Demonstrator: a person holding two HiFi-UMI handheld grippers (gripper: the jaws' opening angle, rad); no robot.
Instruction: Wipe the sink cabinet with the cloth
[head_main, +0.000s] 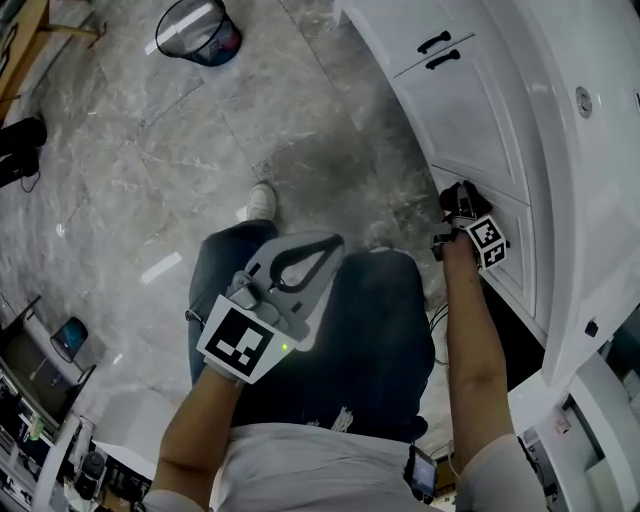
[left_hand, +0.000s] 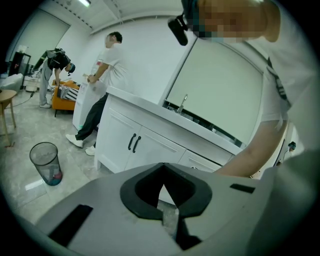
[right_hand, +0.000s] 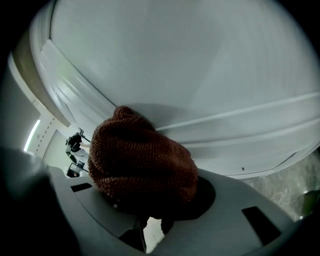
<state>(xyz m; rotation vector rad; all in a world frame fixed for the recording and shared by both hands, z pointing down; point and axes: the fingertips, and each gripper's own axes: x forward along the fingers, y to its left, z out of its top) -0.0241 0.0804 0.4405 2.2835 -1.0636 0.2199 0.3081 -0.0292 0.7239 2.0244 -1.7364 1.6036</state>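
Cloth (right_hand: 142, 165), brown, sits clamped in the jaws of the right gripper (right_hand: 150, 215), seemingly pressed against the white cabinet (right_hand: 210, 75) front, far right. The left gripper (left_hand: 162, 195) hangs near, over the person's legs (head_main: 370, 330), jaws together on nothing.

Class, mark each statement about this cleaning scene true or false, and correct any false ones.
1. The right tongs grip a brown cloth. True.
2. The cloth is up against the white sink cabinet. True.
3. The left tongs hold a sponge. False: they are shut on nothing.
4. The bin lies tipped over. False: it stands upright.
5. The cabinet's door handles are white. False: they are black.
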